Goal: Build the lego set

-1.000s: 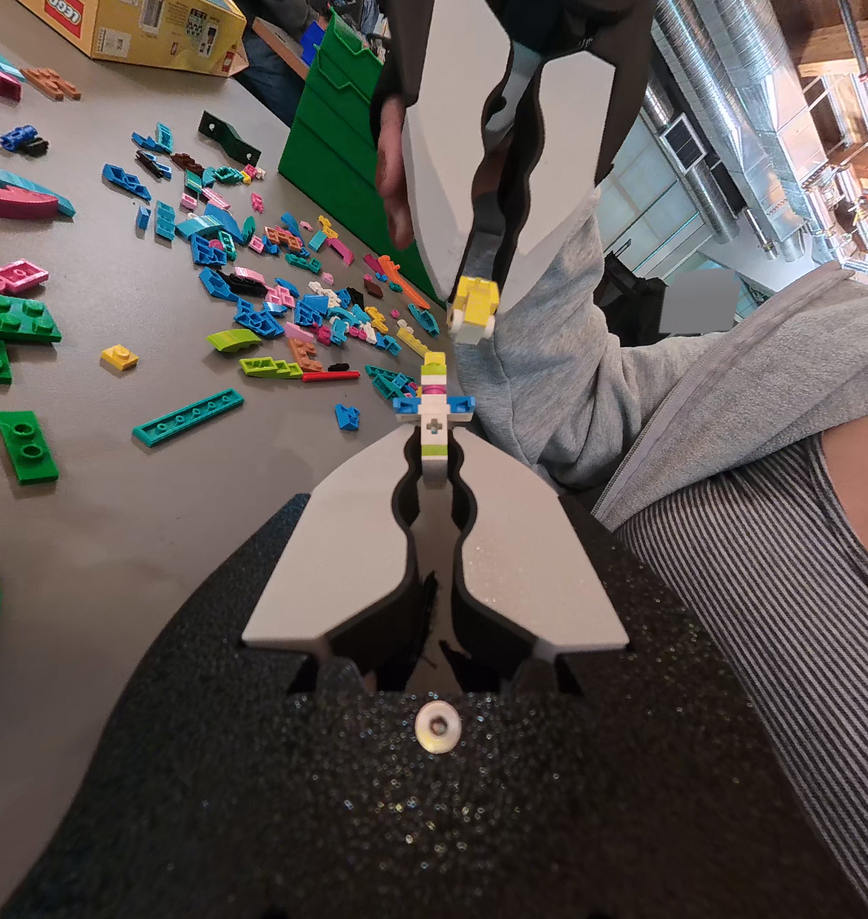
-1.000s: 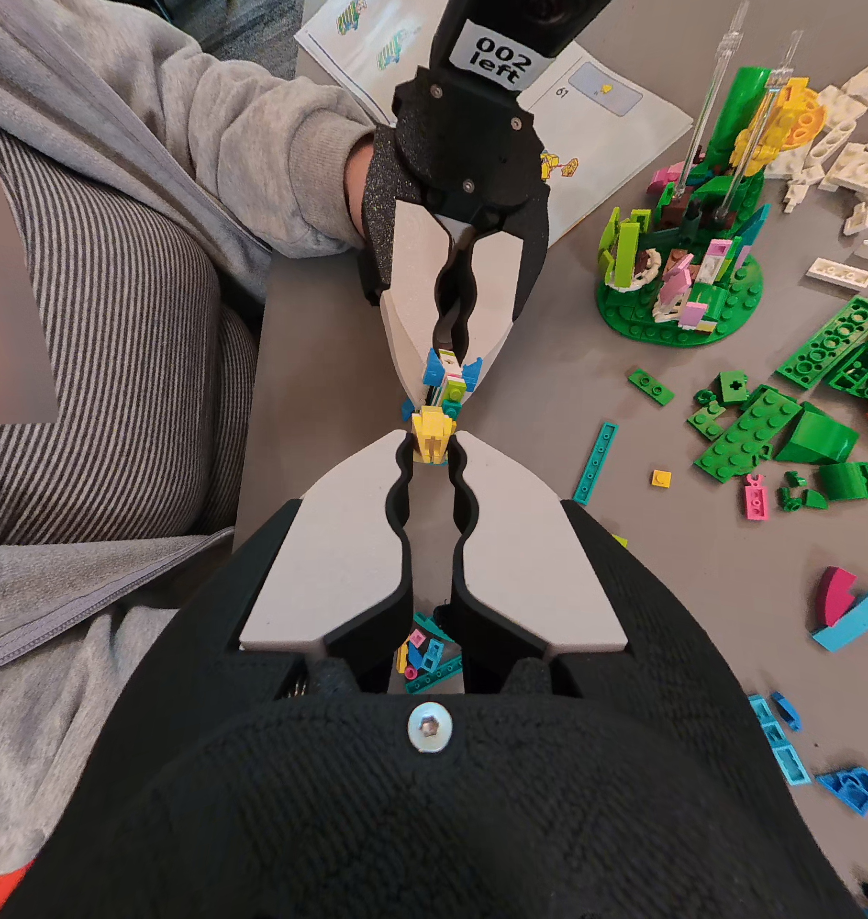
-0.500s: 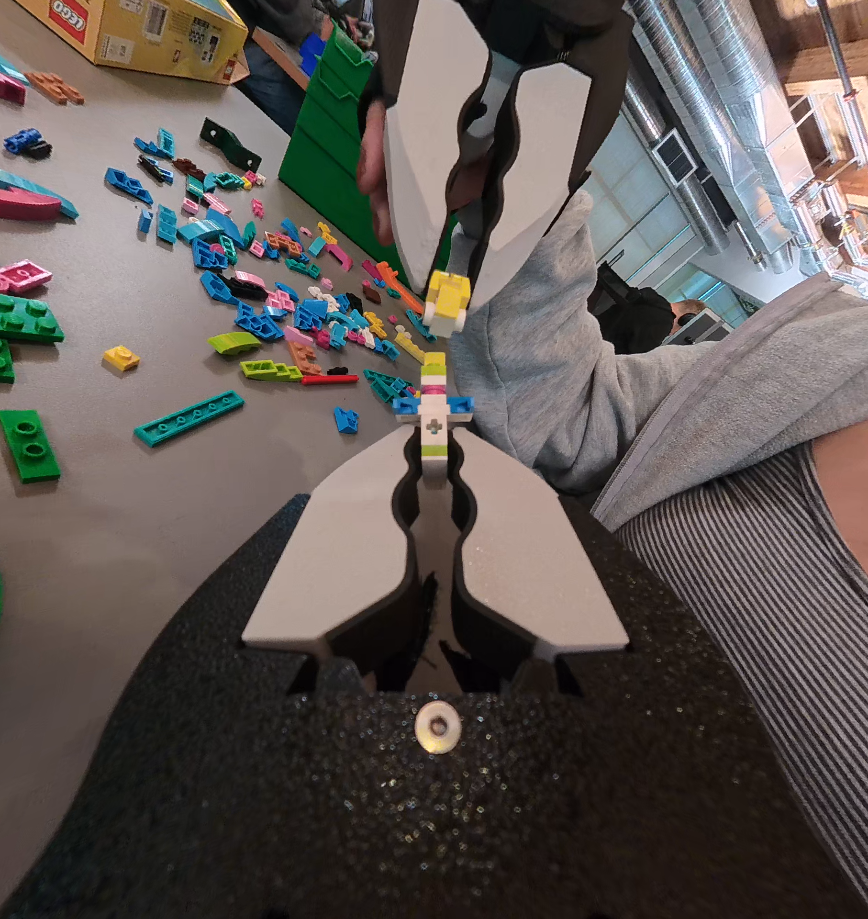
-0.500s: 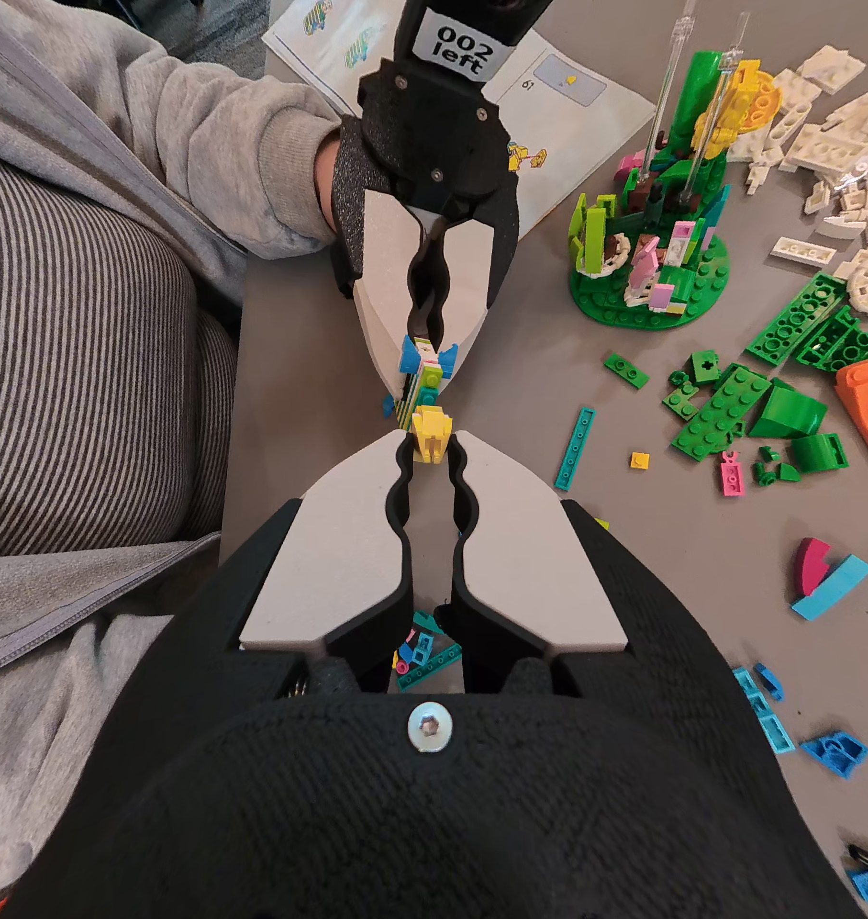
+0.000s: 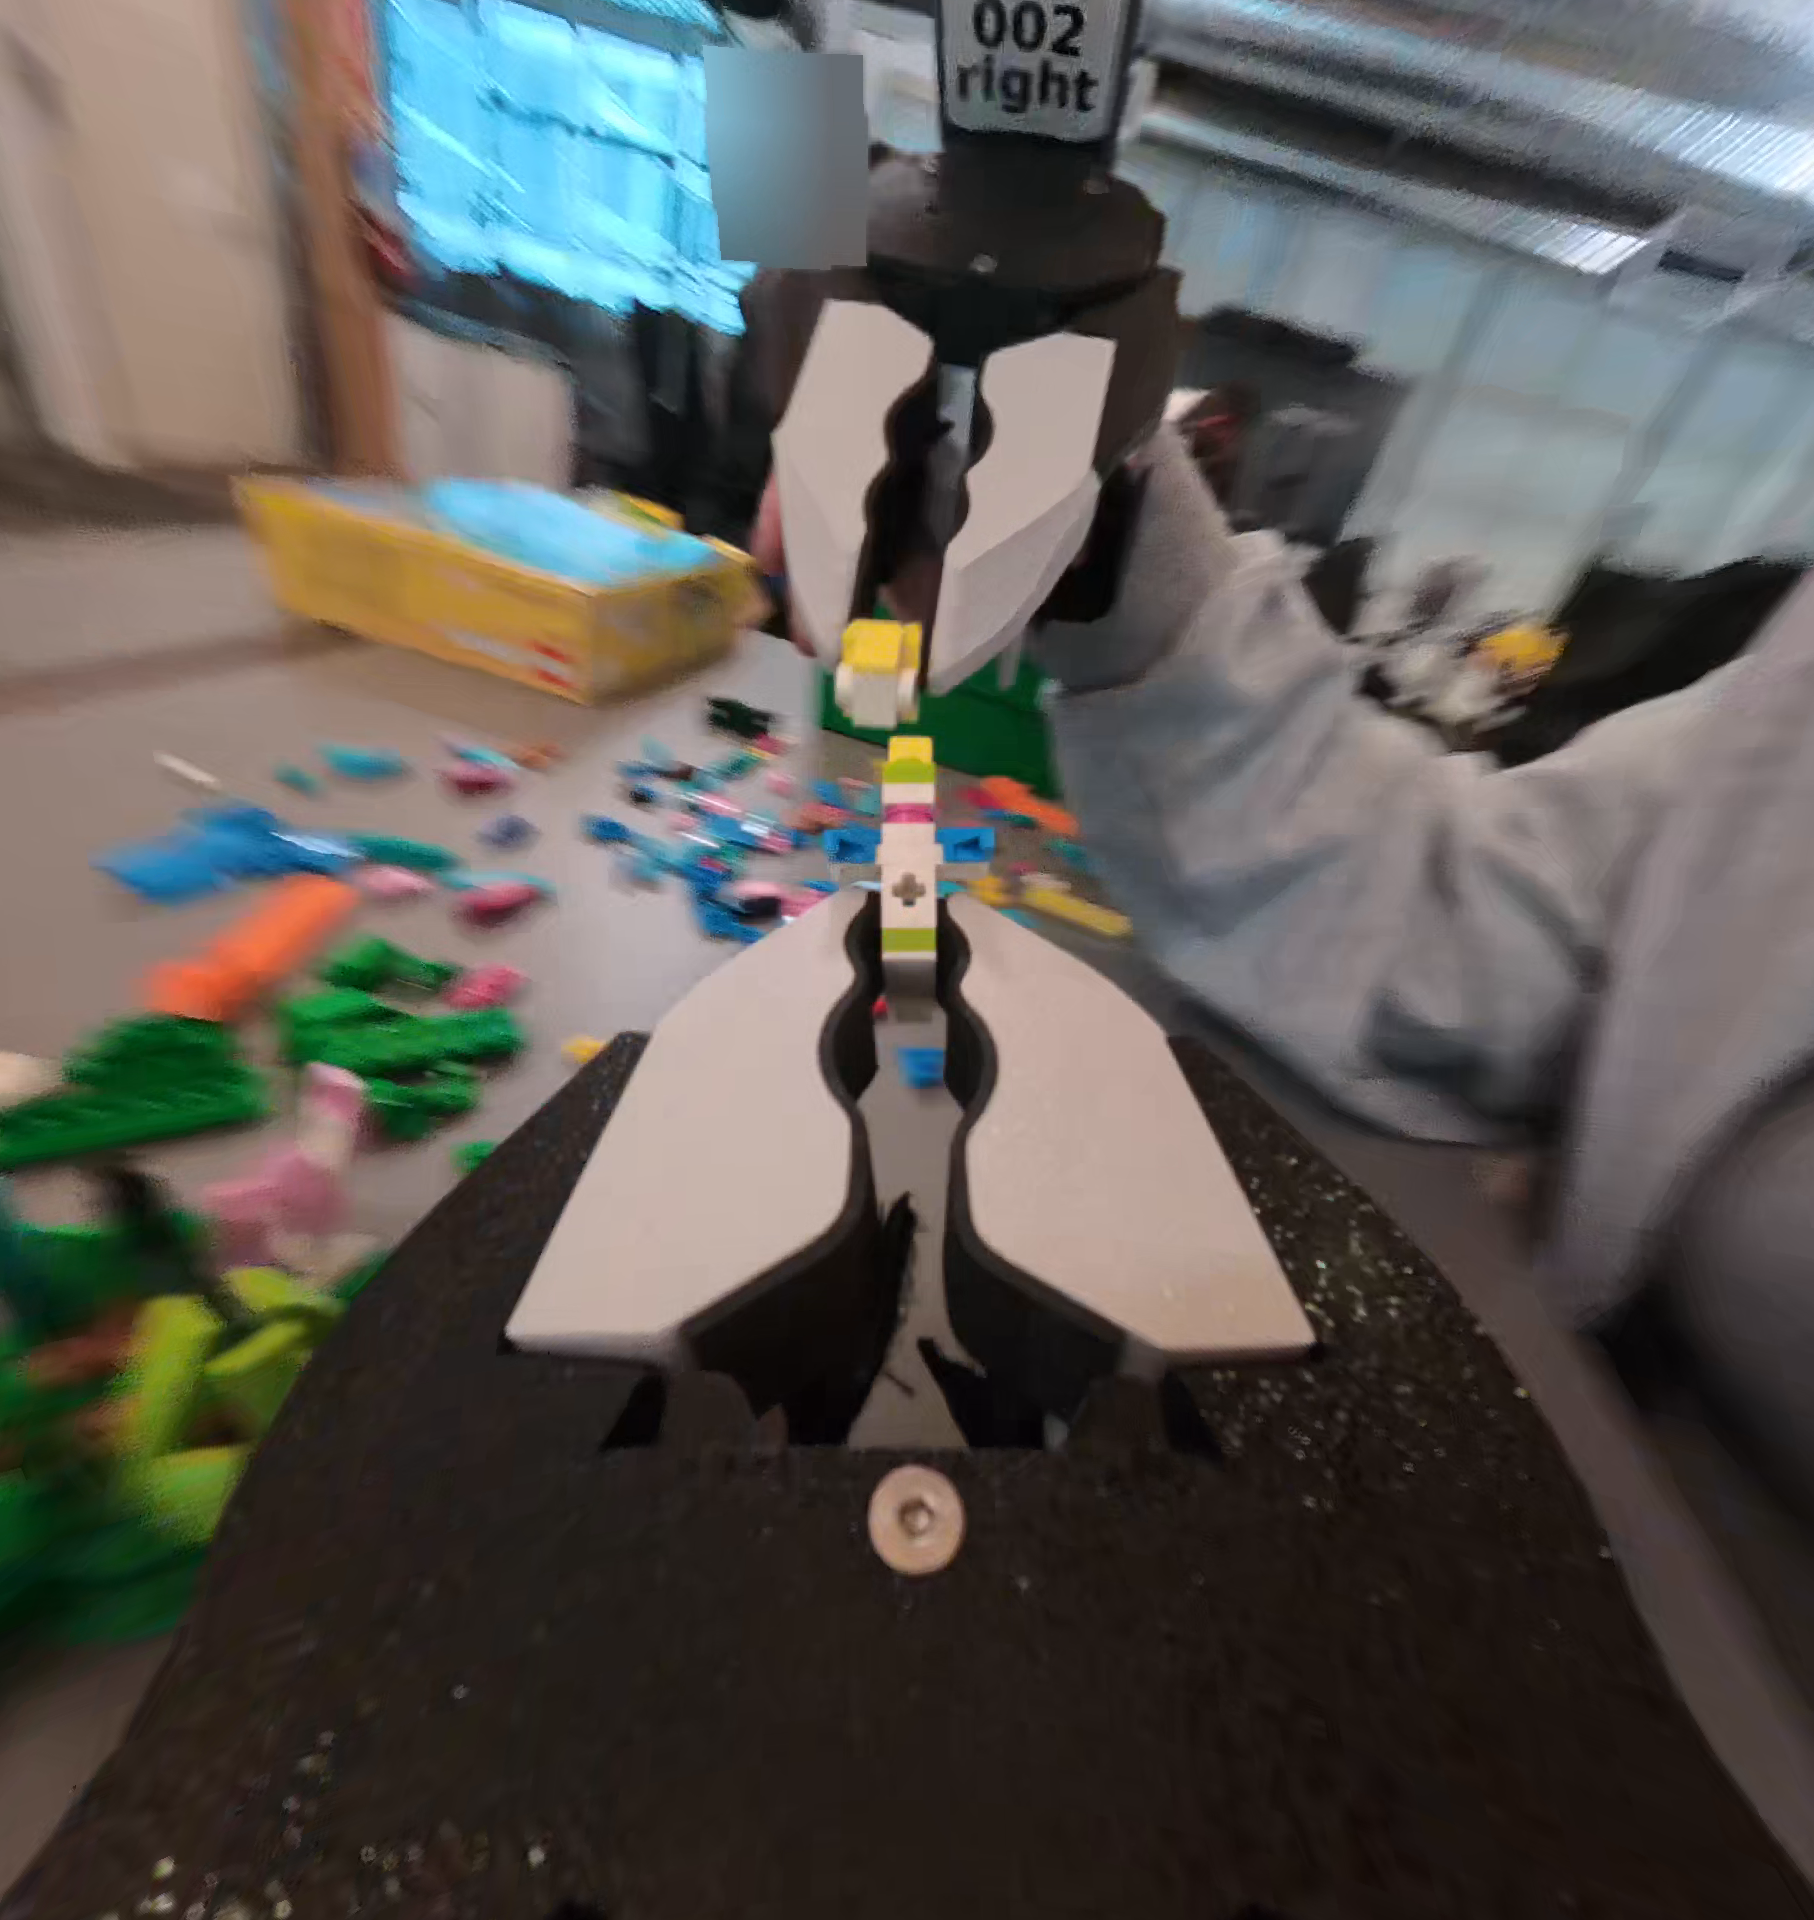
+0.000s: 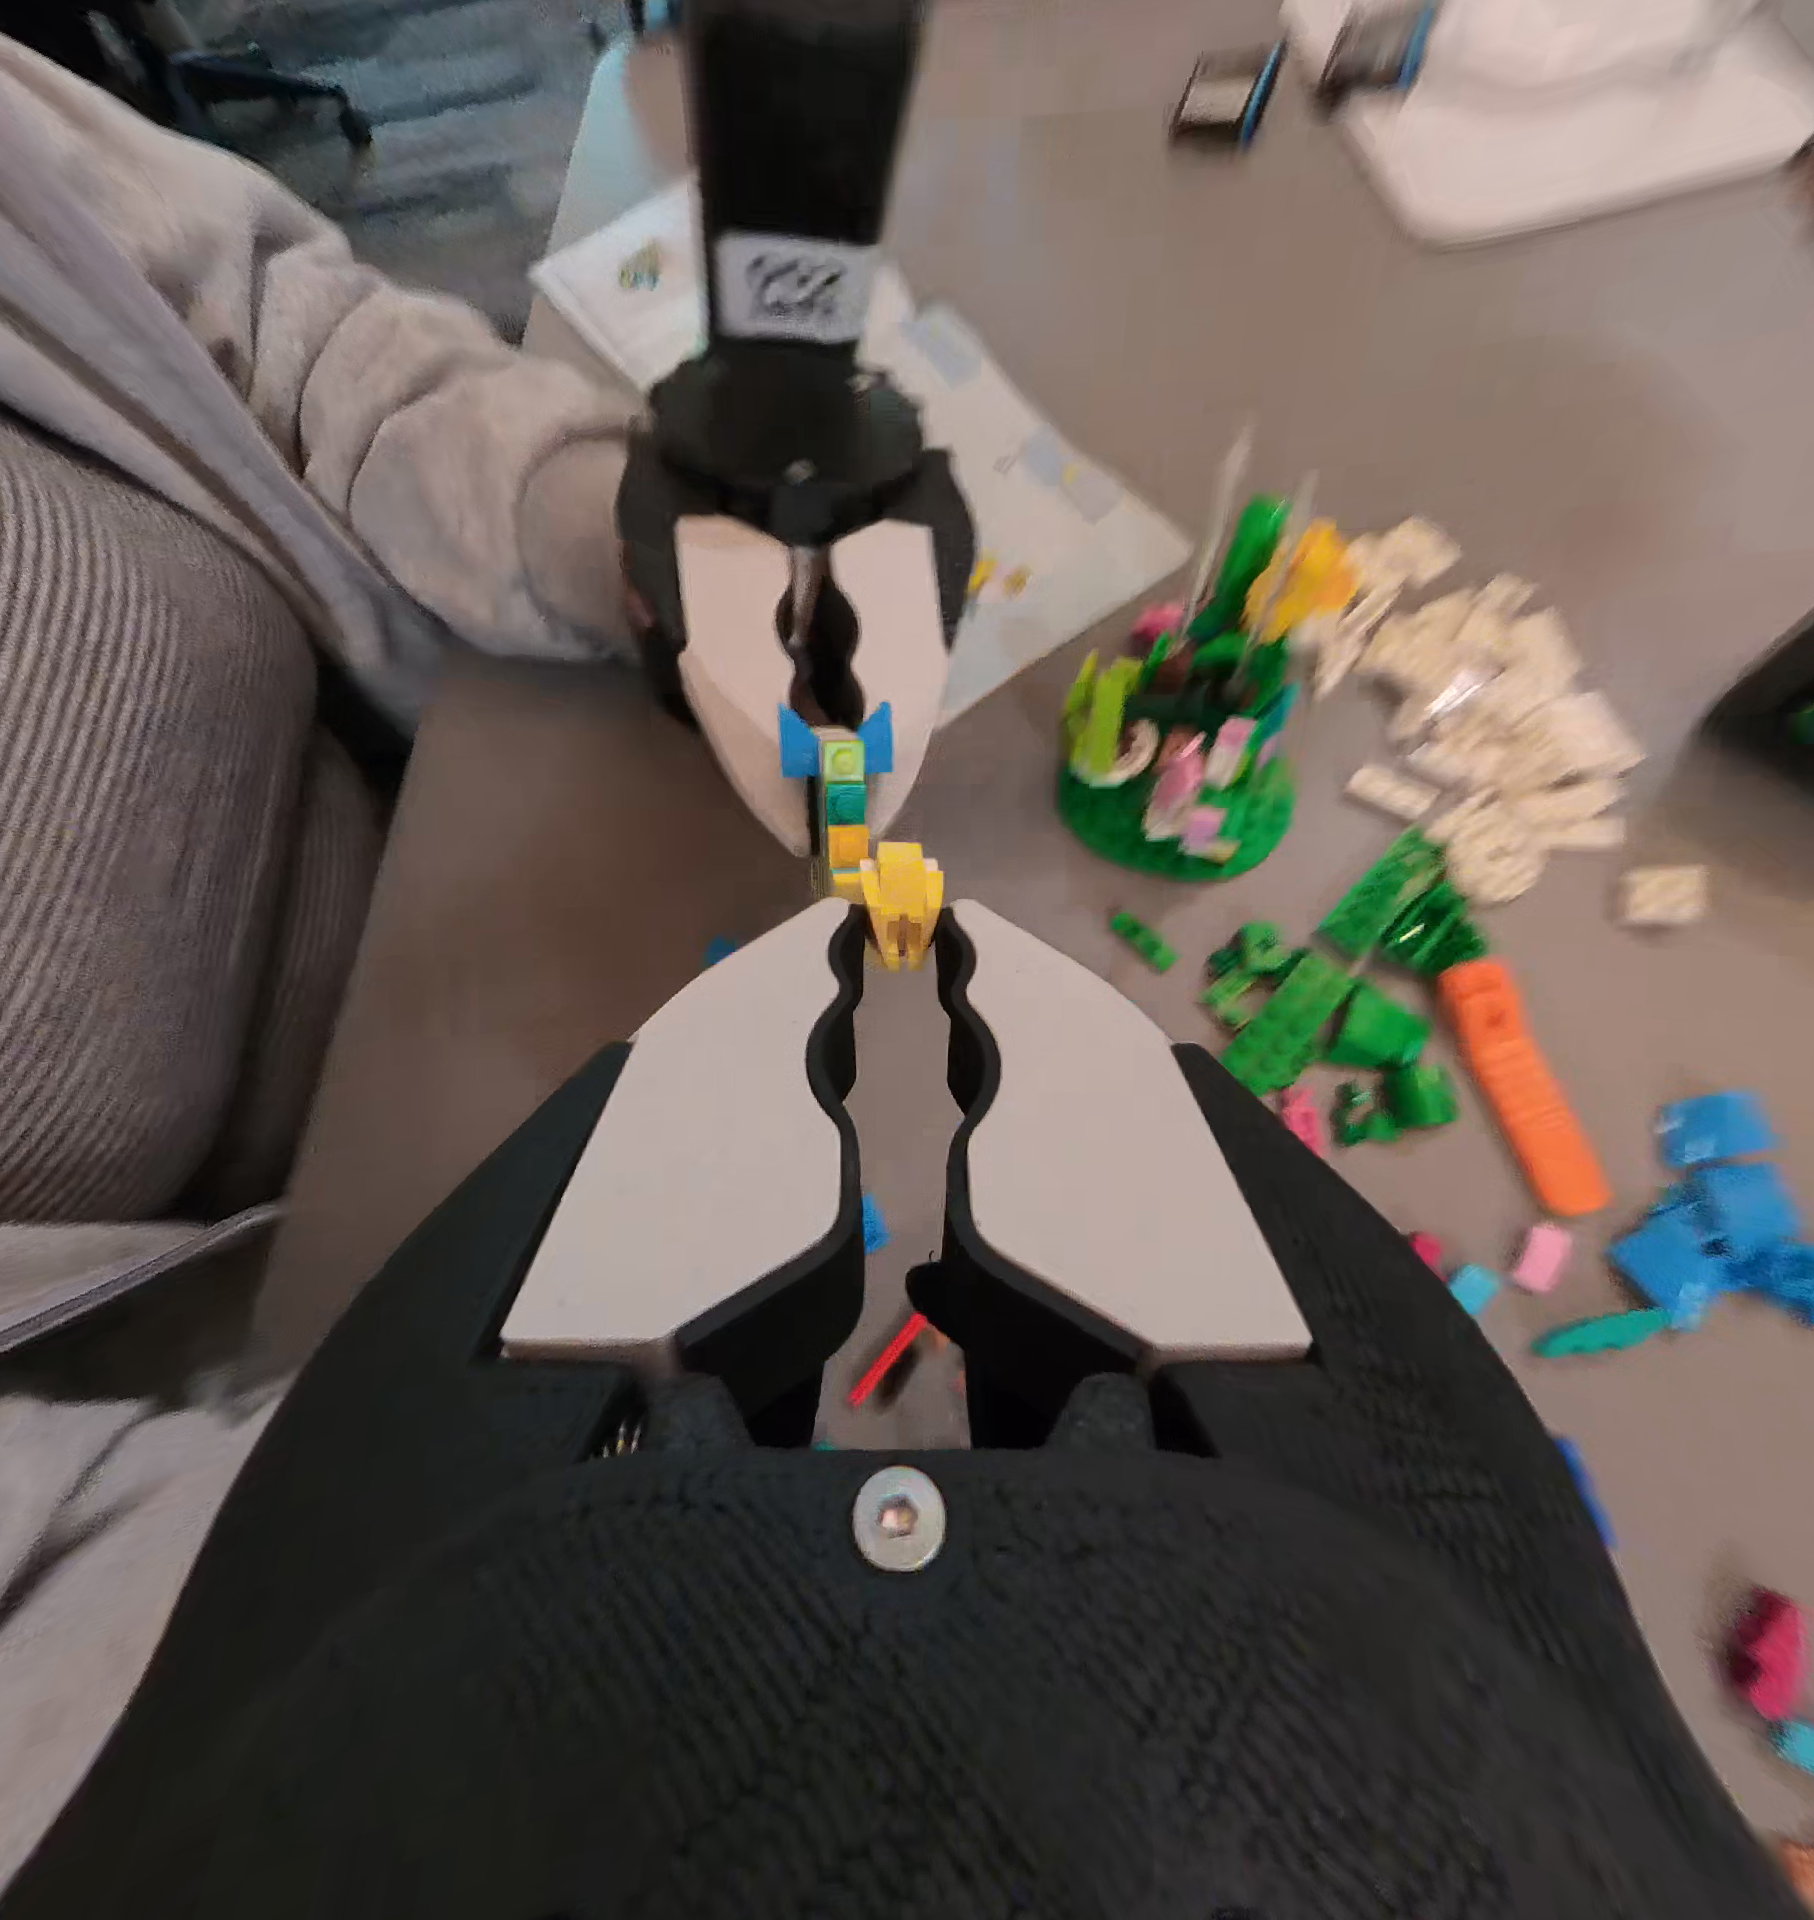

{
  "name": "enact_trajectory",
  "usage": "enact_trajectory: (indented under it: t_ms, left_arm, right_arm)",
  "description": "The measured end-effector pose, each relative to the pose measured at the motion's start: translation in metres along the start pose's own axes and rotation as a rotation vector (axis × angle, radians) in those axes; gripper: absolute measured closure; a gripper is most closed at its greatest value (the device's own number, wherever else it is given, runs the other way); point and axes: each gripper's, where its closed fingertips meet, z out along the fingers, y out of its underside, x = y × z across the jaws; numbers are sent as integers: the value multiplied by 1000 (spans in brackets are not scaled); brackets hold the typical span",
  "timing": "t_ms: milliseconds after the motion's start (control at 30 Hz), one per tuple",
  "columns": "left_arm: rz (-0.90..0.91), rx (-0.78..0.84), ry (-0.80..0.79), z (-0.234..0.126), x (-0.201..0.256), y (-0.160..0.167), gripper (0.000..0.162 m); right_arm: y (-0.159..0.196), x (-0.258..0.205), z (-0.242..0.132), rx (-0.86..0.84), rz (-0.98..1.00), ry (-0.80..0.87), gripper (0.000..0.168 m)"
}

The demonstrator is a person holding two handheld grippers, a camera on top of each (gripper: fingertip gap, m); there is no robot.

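My left gripper [image 5: 908, 920] is shut on a small stacked lego piece [image 5: 908, 842], white, lime, pink and yellow with blue wings. My right gripper [image 6: 898, 925] is shut on a small yellow lego piece [image 6: 898, 894]. In the left wrist view the right gripper [image 5: 882, 665] faces mine, with the yellow and white piece [image 5: 877, 675] just above the stack's tip, a small gap between them. In the right wrist view the left gripper [image 6: 830, 800] holds the winged stack [image 6: 841, 774] tip to tip with the yellow piece, at its left edge. Both are above the grey table.
A green round lego build [image 6: 1178, 748] stands on the table to the right, with green plates [image 6: 1329, 997], an orange piece [image 6: 1516, 1101], white pieces [image 6: 1485, 707] and blue pieces [image 6: 1734, 1236] around. An instruction booklet [image 6: 1038, 499] lies behind. A yellow box [image 5: 498, 592] and scattered bricks [image 5: 383, 977] lie left. A grey sleeve [image 5: 1402, 883] is right.
Both grippers have swung fast, so the background is blurred and the views turned. The two held pieces stay tip to tip and close together, both still gripped.
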Motion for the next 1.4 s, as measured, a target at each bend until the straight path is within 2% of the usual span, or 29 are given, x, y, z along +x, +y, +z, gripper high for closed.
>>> enact_trajectory:
  t_ms: [67, 133, 200, 267, 333, 433, 633, 800, 1033, 1300, 1400]
  left_arm:
    - [256, 31, -253, -12, -19, -15, 154]
    - [536, 44, -608, -38, -43, -35, 154]
    - [886, 19, -887, -59, -48, -56, 154]
    - [1218, -32, -1026, -65, -38, -68, 154]
    - [1407, -80, -1083, -64, -31, -70, 154]
    - [1455, -115, -1121, -68, -34, -71, 154]
    - [1516, -124, -1157, -76, -35, -77, 154]
    - [1480, -120, -1145, -77, -39, -76, 154]
    - [1449, -116, -1111, -74, -41, -72, 154]
    - [1449, -111, -1075, -68, -36, -69, 154]
    - [1460, -122, -1066, -66, -36, -68, 154]
  right_arm:
    - [-19, 2, -7, 101, -86, 55, 157]
    - [-39, 4, -11, 203, -152, 106, 157]
    - [-56, 9, -14, 286, -139, 151, 157]
    - [-74, 14, -14, 371, -5, 132, 157]
    - [-92, 6, -12, 452, 190, 4, 157]
    - [-101, -11, 0, 452, 298, -140, 157]
    - [-87, -12, 23, 321, 282, -118, 156]
    - [-26, 26, 37, 89, 219, 227, 156]
    - [64, 7, 88, -188, -6, 361, 157]
    - [82, 1, 100, -149, 101, 332, 156]
    - [76, -5, 95, -94, 156, 284, 128]
